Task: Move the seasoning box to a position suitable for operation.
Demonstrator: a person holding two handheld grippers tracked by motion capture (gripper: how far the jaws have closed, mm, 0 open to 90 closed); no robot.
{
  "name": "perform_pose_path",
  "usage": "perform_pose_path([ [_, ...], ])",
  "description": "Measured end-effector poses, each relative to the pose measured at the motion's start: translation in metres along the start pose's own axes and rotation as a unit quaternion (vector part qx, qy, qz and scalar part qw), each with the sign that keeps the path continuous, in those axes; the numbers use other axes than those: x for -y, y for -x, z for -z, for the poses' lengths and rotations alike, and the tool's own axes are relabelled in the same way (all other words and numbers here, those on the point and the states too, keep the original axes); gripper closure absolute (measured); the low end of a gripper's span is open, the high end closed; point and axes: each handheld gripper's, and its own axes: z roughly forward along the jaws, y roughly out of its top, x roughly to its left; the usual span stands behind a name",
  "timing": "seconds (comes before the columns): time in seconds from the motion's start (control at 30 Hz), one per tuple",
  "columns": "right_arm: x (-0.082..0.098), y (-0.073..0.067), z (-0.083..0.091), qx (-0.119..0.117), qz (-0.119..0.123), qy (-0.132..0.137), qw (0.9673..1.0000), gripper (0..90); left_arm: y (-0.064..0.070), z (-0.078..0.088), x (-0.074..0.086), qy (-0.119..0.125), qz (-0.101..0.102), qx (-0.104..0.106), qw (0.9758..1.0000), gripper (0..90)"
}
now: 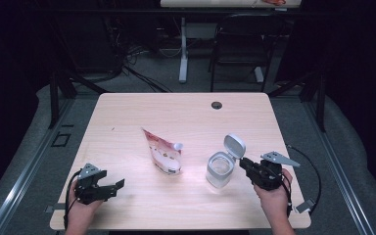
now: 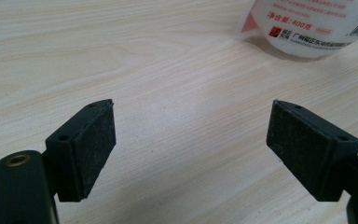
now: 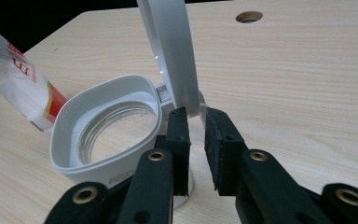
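Left gripper (image 1: pixel 113 188), near-left on table (image 1: pixel 127 112): jaws wide apart, empty. Right gripper (image 1: pixel 243 162), near-right: jaws nearly together at the raised lid (image 1: pixel 234 145) of an open clear jar (image 1: pixel 220 170). Spouted pouch (image 1: pixel 164 154) lies centre, left of the jar.

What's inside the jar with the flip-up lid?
Inside the jar, past its white rim, you can see clear glass and the wooden table showing through. It looks empty. The white collar hides the lower walls.
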Motion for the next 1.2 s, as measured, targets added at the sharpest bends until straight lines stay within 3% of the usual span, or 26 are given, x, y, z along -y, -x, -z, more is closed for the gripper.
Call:
perform_pose_path([
  [0.63, -0.009, 0.006, -0.029, -0.002, 0.004, -0.022, 0.9998, 79.1, 0.001, -0.001, 0.000, 0.008, -0.008, -0.001, 0.9999, 15.8],
  [1.03, -0.016, 0.011, -0.039, -0.019, -0.016, -0.022, 0.9994, 79.3, 0.002, -0.003, 0.000, 0.005, -0.017, 0.001, 0.9998, 15.8],
  [1.2, -0.015, 0.013, -0.038, -0.014, -0.022, -0.019, 0.9995, 69.9, 0.003, -0.002, 0.000, 0.013, -0.032, 0.005, 0.9994, 15.8],
])
